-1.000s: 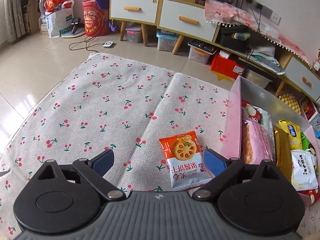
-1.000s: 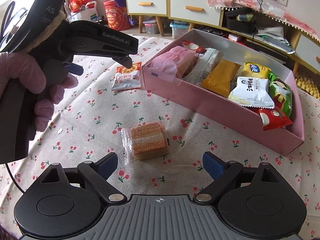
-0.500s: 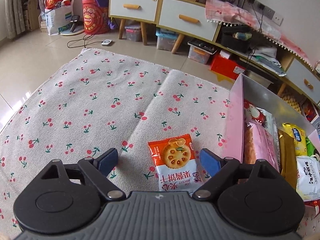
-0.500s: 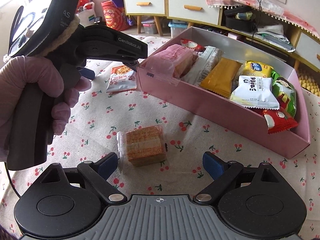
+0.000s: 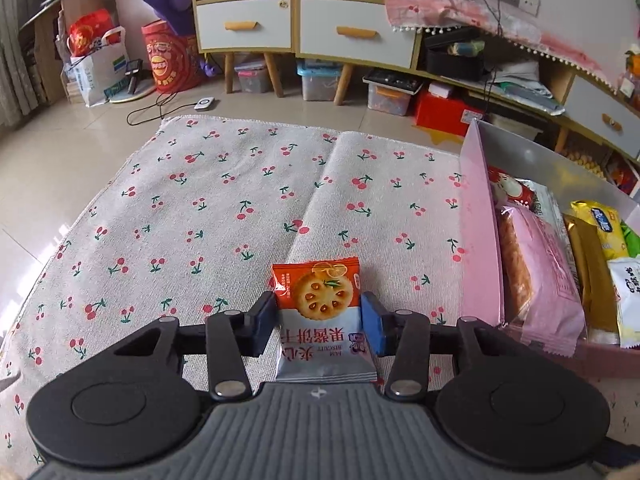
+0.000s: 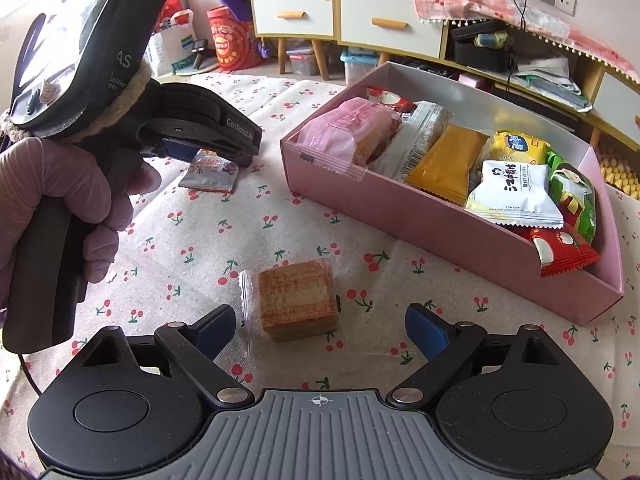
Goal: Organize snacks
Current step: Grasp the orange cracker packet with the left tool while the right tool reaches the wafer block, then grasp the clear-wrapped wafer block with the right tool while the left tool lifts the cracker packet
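Observation:
My left gripper (image 5: 318,316) is shut on an orange and white biscuit packet (image 5: 320,312) that rests on the cherry-print cloth (image 5: 224,208). The same packet (image 6: 210,170) and the left gripper (image 6: 200,148) show in the right wrist view. The pink box (image 5: 478,240) with several snack packets stands just right of it, and shows in the right wrist view too (image 6: 400,208). My right gripper (image 6: 316,326) is open, with a clear-wrapped layered wafer cake (image 6: 296,300) lying on the cloth between and just ahead of its fingers.
White drawer cabinets (image 5: 288,28) on wooden legs stand beyond the cloth, with storage bins, a red tin (image 5: 170,60) and bags on the tiled floor. The cloth's far edge (image 5: 248,120) ends at the floor. A gloved hand (image 6: 60,200) holds the left gripper.
My left gripper moved forward over the biscuit packet and closed its fingers on it. My right gripper came a little closer to the wafer cake and stayed open.

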A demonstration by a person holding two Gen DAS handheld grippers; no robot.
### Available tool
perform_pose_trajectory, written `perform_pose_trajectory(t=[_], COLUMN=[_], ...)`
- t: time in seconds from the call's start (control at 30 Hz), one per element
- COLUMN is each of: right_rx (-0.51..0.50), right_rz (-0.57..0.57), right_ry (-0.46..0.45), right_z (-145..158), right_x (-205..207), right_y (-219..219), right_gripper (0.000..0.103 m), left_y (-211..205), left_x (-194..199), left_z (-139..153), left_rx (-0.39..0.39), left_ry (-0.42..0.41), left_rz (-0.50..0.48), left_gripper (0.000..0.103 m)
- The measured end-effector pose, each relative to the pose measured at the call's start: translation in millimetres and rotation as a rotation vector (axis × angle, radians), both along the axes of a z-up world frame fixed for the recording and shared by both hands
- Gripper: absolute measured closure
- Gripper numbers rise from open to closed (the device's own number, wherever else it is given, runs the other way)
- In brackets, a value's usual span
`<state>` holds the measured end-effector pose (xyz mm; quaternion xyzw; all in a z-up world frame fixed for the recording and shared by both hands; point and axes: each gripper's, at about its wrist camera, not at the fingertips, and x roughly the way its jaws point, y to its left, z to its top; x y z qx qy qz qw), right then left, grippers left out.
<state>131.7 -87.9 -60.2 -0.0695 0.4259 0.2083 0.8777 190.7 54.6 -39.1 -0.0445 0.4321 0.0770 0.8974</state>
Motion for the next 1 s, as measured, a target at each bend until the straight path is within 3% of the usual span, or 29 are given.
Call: perform_pose_trajectory(t=[0.4, 0.53, 0.8, 1.0], right_rx=[-0.007, -0.013, -0.016, -0.002], right_rz=[0.004, 0.01, 0.014, 0.017], right_ry=[-0.043, -0.044, -0.038, -0.012], right_z=[1, 1, 0, -1], right_x=[1, 0, 1, 3], right_y=[5, 6, 7, 9], right_gripper=[0.012, 0.018, 0.026, 0.042], left_y=[15, 18, 18, 15], left_x=[-18, -28, -42, -45], left_z=[3, 4, 5, 5], left_rx=[-0.005, 0.004, 0.02, 0.025], left_ry=[0.054, 0.074, 0.092, 0.102], left_rz=[-0.213, -0.27, -0.309, -0.325], left_gripper=[0.064, 0.064, 0.065, 0.066])
